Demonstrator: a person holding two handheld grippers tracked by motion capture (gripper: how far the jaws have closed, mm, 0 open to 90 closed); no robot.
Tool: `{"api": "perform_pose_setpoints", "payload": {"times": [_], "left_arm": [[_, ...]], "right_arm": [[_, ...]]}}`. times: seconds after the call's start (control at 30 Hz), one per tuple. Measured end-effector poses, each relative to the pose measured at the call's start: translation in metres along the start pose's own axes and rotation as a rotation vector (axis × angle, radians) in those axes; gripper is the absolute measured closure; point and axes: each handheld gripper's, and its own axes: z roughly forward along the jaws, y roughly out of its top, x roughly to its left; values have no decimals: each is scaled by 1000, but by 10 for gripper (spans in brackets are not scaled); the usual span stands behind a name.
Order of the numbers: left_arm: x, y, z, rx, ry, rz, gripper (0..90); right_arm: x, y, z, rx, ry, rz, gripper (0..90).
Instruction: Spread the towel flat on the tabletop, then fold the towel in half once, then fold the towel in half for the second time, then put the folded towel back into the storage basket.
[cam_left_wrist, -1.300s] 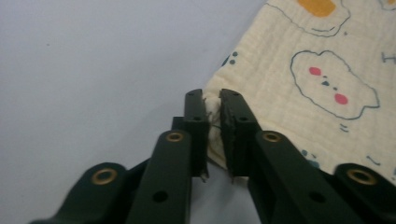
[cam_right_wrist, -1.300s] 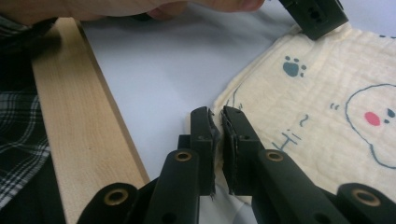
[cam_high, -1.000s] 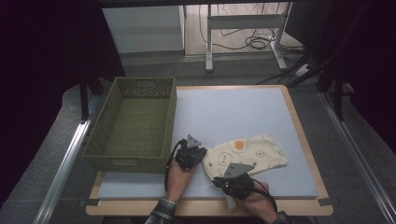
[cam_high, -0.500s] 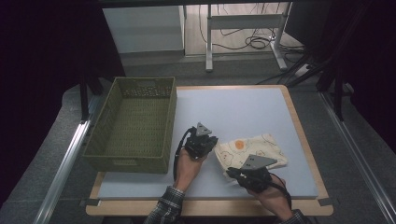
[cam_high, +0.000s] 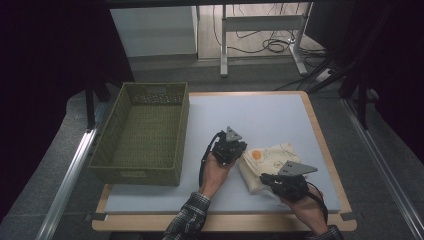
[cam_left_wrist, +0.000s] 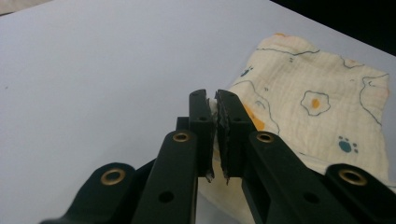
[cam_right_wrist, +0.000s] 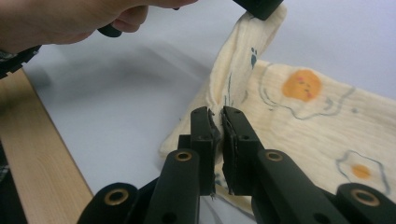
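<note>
I am pinching the cream printed cloth (cam_high: 272, 162) with both my left gripper (cam_high: 235, 150) and right gripper (cam_high: 280, 182), fingers clamped on its left edge, as it is lying on the surface's (cam_high: 260, 115) near right part, right of the green basket (cam_high: 142, 135)

Wood-edged table (cam_high: 320, 130) with pale blue top, green woven basket (cam_high: 142, 132) lying at its left, cream printed cloth (cam_high: 267, 160) near the right front edge

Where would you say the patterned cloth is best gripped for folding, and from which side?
Grip the patterned cloth at its left edge corners, coming from the basket side: the thin hem lifts off the table there, where the left gripper and right gripper are pinching it.
</note>
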Motion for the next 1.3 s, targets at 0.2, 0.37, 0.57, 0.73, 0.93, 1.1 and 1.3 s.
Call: {"api": "perform_pose_setpoints", "payload": {"times": [0.2,0.37,0.57,0.73,0.93,1.1,1.3], "left_arm": [[-7,7,11,-13,-16,18,855],[-13,15,21,-20,-29,35,855],[-18,21,30,-24,-42,48,854],[-22,27,37,-27,-45,58,854],[-28,34,43,-32,-49,72,854],[-30,39,47,-34,-53,84,853],[-32,46,54,-26,-61,94,852]], "right_arm": [[-9,-6,-9,1,-37,12,835],[-16,-10,-16,-1,-62,28,835],[-27,-13,-24,-7,-84,48,835],[-33,-16,-29,-12,-95,65,835],[-38,-18,-34,-15,-109,76,835],[-43,-20,-38,-18,-113,89,835],[-51,-21,-42,-20,-132,99,835]]}}
